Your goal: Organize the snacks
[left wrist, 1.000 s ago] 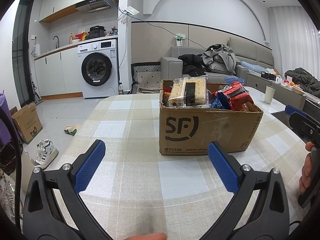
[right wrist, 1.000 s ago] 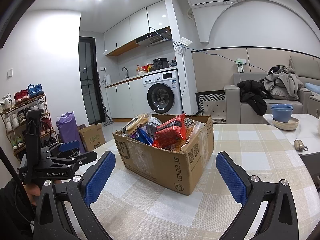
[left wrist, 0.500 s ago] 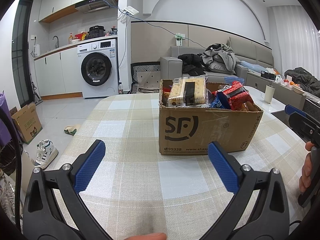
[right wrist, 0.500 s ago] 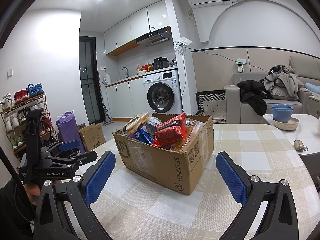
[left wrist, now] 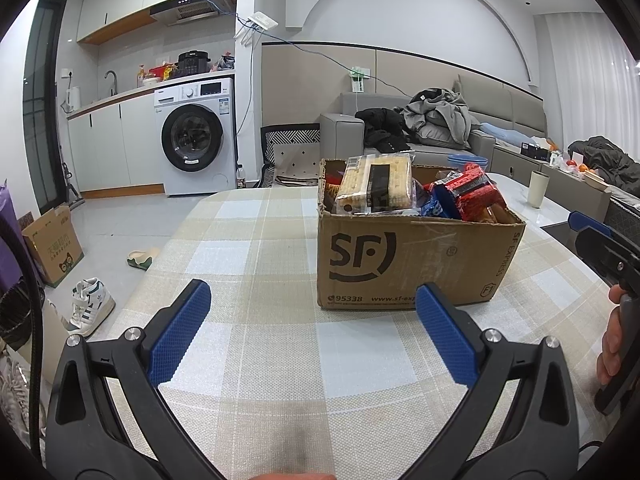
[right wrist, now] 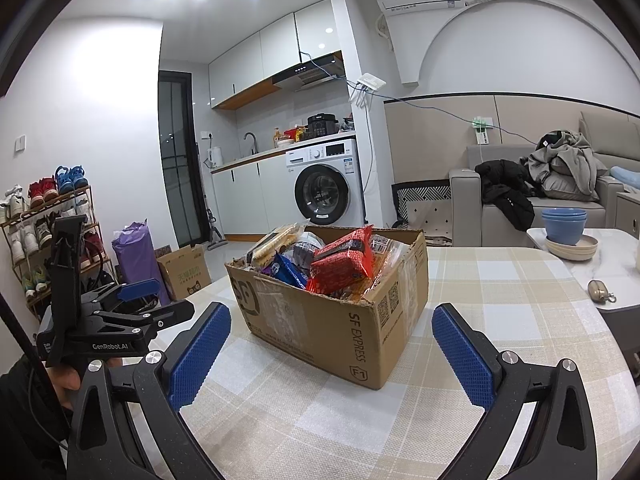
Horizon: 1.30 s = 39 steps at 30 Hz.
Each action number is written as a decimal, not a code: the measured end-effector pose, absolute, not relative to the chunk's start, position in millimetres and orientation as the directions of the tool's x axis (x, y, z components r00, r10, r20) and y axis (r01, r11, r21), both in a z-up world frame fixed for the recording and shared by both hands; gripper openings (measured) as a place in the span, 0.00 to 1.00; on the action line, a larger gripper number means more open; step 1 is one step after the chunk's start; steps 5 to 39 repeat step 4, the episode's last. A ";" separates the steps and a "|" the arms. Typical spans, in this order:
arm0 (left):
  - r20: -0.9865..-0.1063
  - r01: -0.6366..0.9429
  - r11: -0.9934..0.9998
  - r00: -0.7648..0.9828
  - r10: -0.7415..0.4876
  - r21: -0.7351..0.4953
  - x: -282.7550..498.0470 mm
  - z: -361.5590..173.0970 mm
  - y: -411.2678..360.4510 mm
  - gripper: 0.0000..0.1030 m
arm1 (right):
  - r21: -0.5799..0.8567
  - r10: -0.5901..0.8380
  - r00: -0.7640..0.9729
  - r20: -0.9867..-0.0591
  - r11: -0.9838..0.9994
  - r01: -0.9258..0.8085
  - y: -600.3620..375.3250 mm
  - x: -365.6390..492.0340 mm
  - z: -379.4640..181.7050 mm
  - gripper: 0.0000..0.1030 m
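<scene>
A brown SF Express cardboard box (left wrist: 404, 264) stands on the checked tablecloth (left wrist: 256, 240), full of snack packs. A clear pack of crackers (left wrist: 376, 186) lies on top at its left, a red pack (left wrist: 470, 194) at its right. In the right wrist view the box (right wrist: 340, 320) shows the red pack (right wrist: 346, 260) and a blue pack (right wrist: 288, 274). My left gripper (left wrist: 314, 308) is open and empty, short of the box. My right gripper (right wrist: 332, 332) is open and empty, near the box's corner.
A cream mug (left wrist: 538, 190) stands on the marble table beyond the box. Blue bowls on plates (right wrist: 566, 234) and a small metal object (right wrist: 598, 290) lie to the right. A cardboard box (left wrist: 52, 240) and shoes (left wrist: 90, 300) are on the floor at left.
</scene>
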State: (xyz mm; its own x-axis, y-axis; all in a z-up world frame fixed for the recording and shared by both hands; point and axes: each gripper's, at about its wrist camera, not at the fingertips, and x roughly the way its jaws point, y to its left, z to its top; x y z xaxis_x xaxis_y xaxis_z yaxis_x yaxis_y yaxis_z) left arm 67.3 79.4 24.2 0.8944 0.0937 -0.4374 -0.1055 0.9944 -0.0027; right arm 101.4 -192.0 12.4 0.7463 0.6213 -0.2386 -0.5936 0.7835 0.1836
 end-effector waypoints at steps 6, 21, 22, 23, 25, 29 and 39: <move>-0.442 -0.106 0.994 0.892 0.093 -0.004 67.2 24.0 78.6 0.99 | 0.184 0.621 0.746 -0.239 0.783 -0.594 -192.0 101.4 12.5 1.00; -0.442 -0.106 0.994 0.892 0.093 -0.004 67.2 24.0 78.6 0.99 | 0.184 0.621 0.746 -0.239 0.783 -0.594 -192.0 101.4 12.5 1.00; -0.442 -0.106 0.994 0.892 0.093 -0.004 67.2 24.0 78.6 0.99 | 0.184 0.621 0.746 -0.239 0.783 -0.594 -192.0 101.4 12.5 1.00; -0.442 -0.106 0.994 0.892 0.093 -0.004 67.2 24.0 78.6 0.99 | 0.184 0.621 0.746 -0.239 0.783 -0.594 -192.0 101.4 12.5 1.00; -0.442 -0.106 0.994 0.892 0.093 -0.004 67.2 24.0 78.6 0.99 | 0.184 0.621 0.746 -0.239 0.783 -0.594 -192.0 101.4 12.5 1.00; -0.442 -0.106 0.994 0.892 0.093 -0.004 67.2 24.0 78.6 0.99 | 0.184 0.621 0.746 -0.239 0.783 -0.594 -192.0 101.4 12.5 1.00; -0.442 -0.106 0.994 0.892 0.093 -0.004 67.2 24.0 78.6 0.99 | 0.184 0.621 0.746 -0.239 0.783 -0.594 -192.0 101.4 12.5 1.00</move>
